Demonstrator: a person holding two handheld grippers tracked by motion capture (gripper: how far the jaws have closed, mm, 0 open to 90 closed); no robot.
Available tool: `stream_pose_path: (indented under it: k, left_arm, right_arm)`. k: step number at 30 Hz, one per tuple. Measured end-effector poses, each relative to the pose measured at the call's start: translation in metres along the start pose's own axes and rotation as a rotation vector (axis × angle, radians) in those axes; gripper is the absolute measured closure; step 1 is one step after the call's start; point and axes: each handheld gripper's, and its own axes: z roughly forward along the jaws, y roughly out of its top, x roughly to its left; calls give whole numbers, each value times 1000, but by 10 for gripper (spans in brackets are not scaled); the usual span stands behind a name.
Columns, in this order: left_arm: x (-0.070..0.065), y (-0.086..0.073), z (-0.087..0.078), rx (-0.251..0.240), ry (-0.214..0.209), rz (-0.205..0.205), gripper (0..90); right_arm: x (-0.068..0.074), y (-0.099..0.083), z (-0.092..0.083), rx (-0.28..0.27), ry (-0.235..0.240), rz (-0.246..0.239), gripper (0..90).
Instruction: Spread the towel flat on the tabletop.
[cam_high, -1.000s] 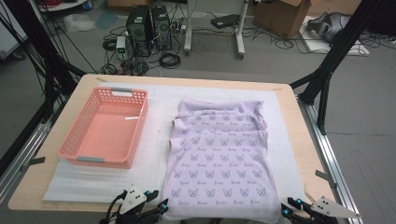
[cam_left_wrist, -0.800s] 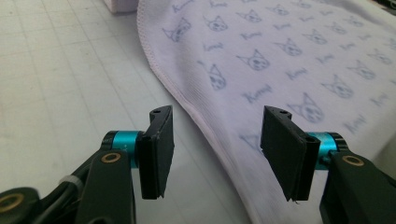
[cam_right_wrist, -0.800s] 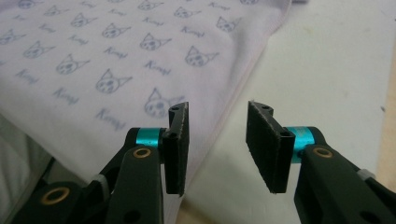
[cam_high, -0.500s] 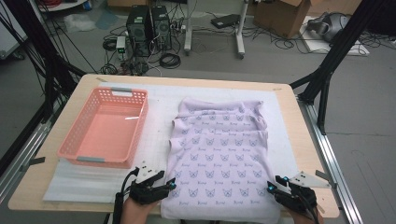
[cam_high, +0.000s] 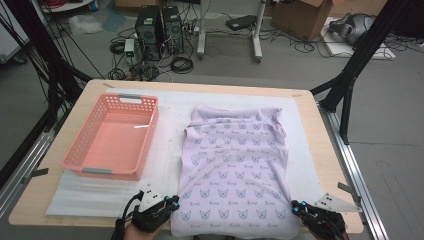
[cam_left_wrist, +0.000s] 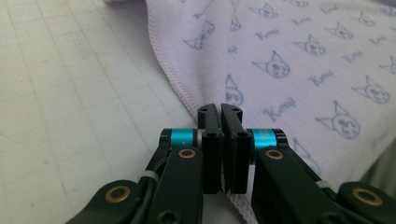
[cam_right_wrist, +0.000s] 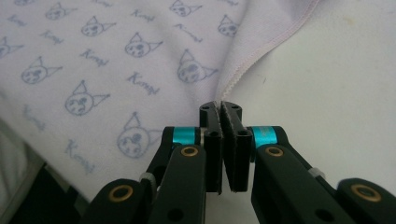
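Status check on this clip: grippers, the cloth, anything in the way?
Left gripper and right gripper both just closed, pinching the near hem corners. Lilac cat-print cloth lies flat. Pink basket sits clear at left.

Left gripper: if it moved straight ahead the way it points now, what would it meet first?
Probably the lilac printed cloth: the left gripper is shut on its hemmed edge, and more of that cloth lies directly ahead.

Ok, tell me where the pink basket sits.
In the high view the pink basket sits on the table's left half, on the white mat, just left of the lilac cloth.
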Motion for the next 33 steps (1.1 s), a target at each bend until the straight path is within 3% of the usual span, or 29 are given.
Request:
stream_pose_path:
  k: [9,10,12,15,19,22,25,27,29,30,31,32,33]
  left_arm:
    - [-20,-16,-20,8,-45,38,856]
    - [-20,-14,-19,-8,-38,40,831]
    - [-17,-9,-16,-34,-25,22,657]
    - [-10,-2,-12,-68,-29,-20,530]
    - [7,8,-2,-72,-13,-61,489]
    - [17,16,9,-60,-10,-90,496]
    - [21,22,23,-19,-21,-104,500]
    - [18,24,31,12,-39,-93,499]
    - [10,24,36,15,-27,-54,487]
    - [7,23,37,11,-7,-24,526]
    - [3,21,36,4,44,12,603]
    - [3,20,35,8,50,24,742]
    - [3,21,34,18,30,-2,853]
  right_arm:
    - [10,-17,-24,24,34,-7,862]
    - [11,-17,-24,27,33,-6,817]
    - [12,-14,-23,4,13,0,697]
    - [11,-6,-21,-37,-1,12,630]
    - [7,4,-8,-39,-39,1,626]
    - [-1,12,8,-20,-77,11,627]
    - [-8,18,22,10,-91,30,639]
    - [-10,19,30,32,-90,19,680]
    - [-9,19,30,27,-64,19,807]
    - [-8,18,30,27,-52,14,834]
    - [-7,18,30,26,-56,7,844]
    - [-6,17,29,28,-50,10,849]
    - [-6,17,29,26,-48,3,851]
